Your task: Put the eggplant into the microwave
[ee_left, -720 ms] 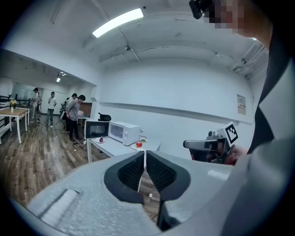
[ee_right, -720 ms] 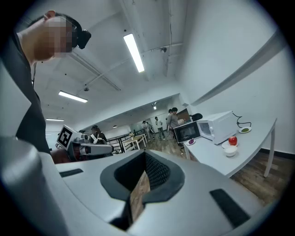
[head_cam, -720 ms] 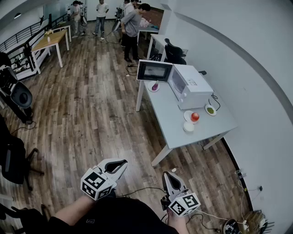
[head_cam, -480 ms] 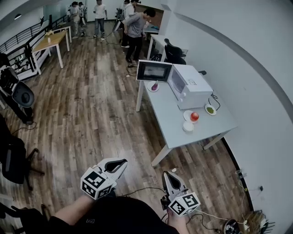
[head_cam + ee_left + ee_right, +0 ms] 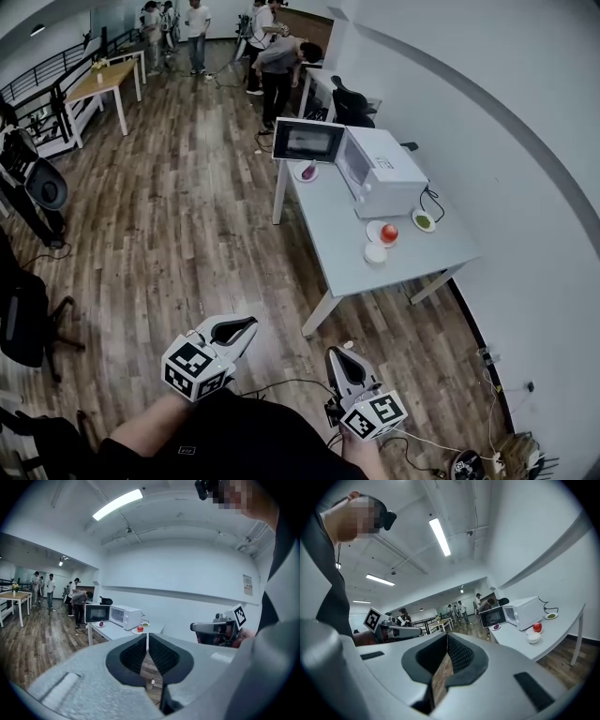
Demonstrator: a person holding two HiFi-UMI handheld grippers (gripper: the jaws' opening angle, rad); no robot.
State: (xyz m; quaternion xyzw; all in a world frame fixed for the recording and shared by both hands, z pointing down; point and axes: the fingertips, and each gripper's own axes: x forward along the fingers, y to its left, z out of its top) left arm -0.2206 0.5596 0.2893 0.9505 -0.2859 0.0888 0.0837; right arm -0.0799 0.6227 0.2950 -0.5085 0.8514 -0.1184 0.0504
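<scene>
Left tool [image 5: 247, 327] jaws together, empty; right tool [image 5: 337, 353] same; eggplant [image 5: 308, 172] on table [image 5: 345, 251], far off.

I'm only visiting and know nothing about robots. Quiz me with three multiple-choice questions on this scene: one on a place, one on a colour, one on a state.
1. Where is the small purple eggplant?
A) inside the white microwave oven
B) on a small plate on the pale grey table
C) between a gripper's jaws

2. What colour is the round fruit beside the white bowl?
A) yellow
B) red
C) blue

3. How is the microwave's door?
A) swung open
B) shut
C) missing

1 B: it lies on its plate outside the oven.
2 B: the fruit is plainly red.
3 A: the door stands out sideways from the oven's front.
</scene>
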